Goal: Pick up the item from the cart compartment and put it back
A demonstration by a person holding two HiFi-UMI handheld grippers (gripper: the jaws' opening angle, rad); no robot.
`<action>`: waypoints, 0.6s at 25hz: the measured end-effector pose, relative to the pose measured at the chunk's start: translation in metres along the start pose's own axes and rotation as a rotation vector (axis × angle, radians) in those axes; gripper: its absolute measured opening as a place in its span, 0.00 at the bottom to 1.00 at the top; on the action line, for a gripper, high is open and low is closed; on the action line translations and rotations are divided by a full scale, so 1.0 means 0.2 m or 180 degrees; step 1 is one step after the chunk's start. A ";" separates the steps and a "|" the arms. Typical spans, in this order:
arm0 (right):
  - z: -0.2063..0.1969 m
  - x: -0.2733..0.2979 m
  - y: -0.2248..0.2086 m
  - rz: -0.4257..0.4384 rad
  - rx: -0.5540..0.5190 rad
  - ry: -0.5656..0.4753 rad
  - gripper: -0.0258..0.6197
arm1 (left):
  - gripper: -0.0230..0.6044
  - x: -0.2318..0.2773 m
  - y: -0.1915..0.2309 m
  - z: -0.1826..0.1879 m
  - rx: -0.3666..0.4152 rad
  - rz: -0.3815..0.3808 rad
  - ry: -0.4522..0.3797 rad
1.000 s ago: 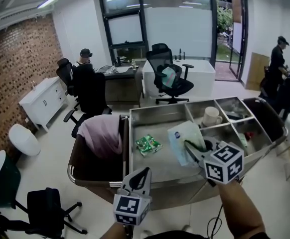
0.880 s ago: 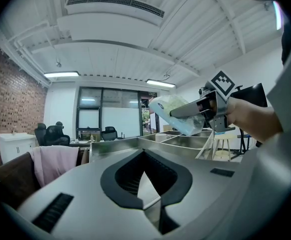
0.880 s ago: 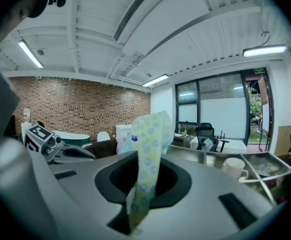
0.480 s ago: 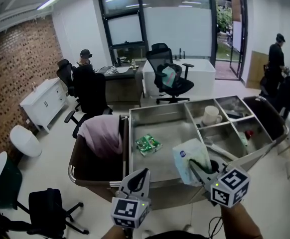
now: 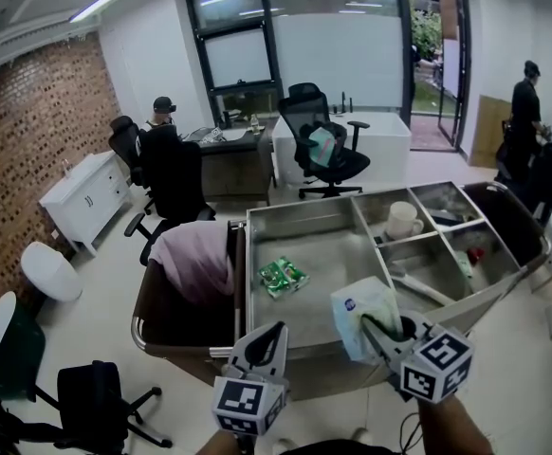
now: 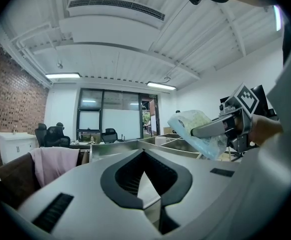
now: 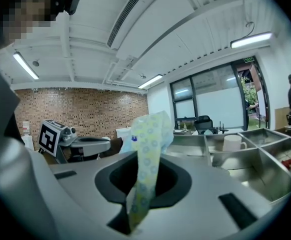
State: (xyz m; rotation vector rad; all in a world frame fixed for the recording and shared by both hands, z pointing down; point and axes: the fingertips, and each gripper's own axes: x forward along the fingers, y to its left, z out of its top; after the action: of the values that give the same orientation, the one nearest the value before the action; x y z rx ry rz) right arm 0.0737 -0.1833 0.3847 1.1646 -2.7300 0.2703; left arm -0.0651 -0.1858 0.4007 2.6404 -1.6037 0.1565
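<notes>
One soft, crinkly plastic tissue pack, pale blue with a yellow ring print, is clamped edge-on in the right gripper. The film is pinched flat between the pads and the bulk of the pack stands up past the fingertips. The pack is held off the cart and is seen against the cart's near rim, by the front right corner of the big compartment. The right forearm is brought in from the bottom edge of the head view, and the gripper is pointed up and left in that view toward the cart, close to level. The left gripper is held low at bottom centre and aimed at the cart. Its jaws are brought together at the tips, with nothing seen between them. The cart is made of brushed sheet steel, boxy, and split into one large compartment and smaller ones on its right. One flat, glossy green packet is seen lying in the large compartment. One white mug is seen upright in a small compartment at the back. One pink cloth is draped over the brown bin at the cart's left end. Two grippers are counted.
</notes>
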 end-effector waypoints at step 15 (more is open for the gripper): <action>-0.02 0.01 -0.02 0.0004 0.0074 -0.0004 0.13 | 0.04 0.03 0.00 -0.03 0.0013 -0.0044 0.0016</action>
State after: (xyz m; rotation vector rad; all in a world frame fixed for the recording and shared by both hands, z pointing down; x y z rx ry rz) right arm 0.0747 -0.1871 0.3891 1.1692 -2.7361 0.3024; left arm -0.0623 -0.1898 0.4065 2.6515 -1.5849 0.1657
